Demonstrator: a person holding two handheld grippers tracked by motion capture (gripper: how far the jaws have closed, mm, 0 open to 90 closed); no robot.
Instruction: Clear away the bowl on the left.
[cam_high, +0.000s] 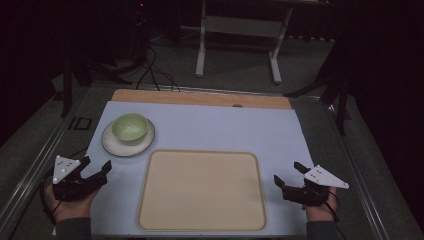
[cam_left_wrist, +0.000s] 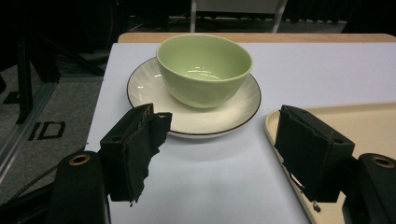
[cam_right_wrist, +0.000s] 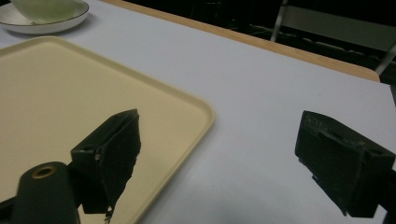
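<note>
- Looking down from the high view, the left gripper (cam_high: 96, 167) is seen resting at the near left of the white mat (cam_high: 250, 127), jaws spread and holding nothing, aimed toward the green bowl (cam_high: 129, 127) that sits on a white plate (cam_high: 114, 145) at the mat's far left. The right gripper (cam_high: 288, 173) rests at the near right, likewise spread and empty, just beside the beige tray (cam_high: 202, 190), which lies bare at the near middle.
- In the left gripper view, the bowl (cam_left_wrist: 204, 70) is centred on the plate (cam_left_wrist: 233, 109) straight ahead, between the lines of the two jaws but well short of them. The step in hand is judged to be a reach for the bowl. It is best done by keeping the jaws wide, coming in low over the plate rim, and closing on the bowl wall rather than on the plate, so that the plate is not dragged.
- In the right gripper view, the tray (cam_right_wrist: 70, 107) corner is framed between the parted jaws; the plate (cam_right_wrist: 28, 24) is glimpsed far off. This hand is best kept clear of the tray until needed.
</note>
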